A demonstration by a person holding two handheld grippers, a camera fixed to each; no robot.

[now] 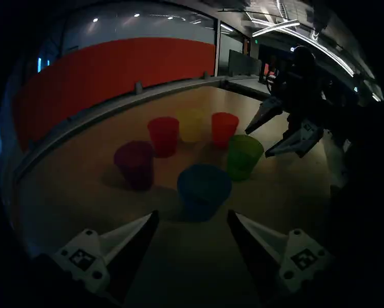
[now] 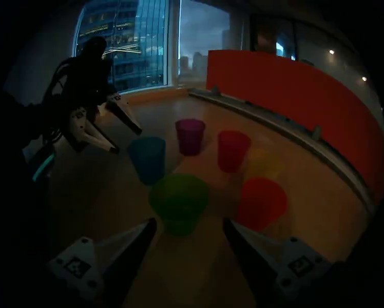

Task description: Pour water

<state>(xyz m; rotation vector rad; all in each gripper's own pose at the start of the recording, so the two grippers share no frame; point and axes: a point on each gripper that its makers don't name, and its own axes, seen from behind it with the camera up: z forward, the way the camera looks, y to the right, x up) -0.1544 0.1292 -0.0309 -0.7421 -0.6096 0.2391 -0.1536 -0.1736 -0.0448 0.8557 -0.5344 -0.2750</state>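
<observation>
Hovering open and empty, both grippers are aimed at a tight cluster of six cups.

A neighbouring cup could be knocked over if either gripper is pushed in carelessly, since the cups stand close together on the table (image 1: 69, 195) and look light; a spill is also likely if a cup is pinched off-centre or tipped too fast. Whether any cup holds water cannot be told in the dim light. The left gripper (image 1: 192, 213) is spread wide, nothing is held or touched, and the blue cup (image 1: 204, 190) is framed just ahead of its fingers. The right gripper (image 2: 189, 220) is likewise wide open and empty, with the green cup (image 2: 179, 203) nearest it. Behind these are seen the purple cup (image 1: 135, 164), red cup (image 1: 164, 136), yellow cup (image 1: 191, 124) and orange cup (image 1: 224, 129).
</observation>
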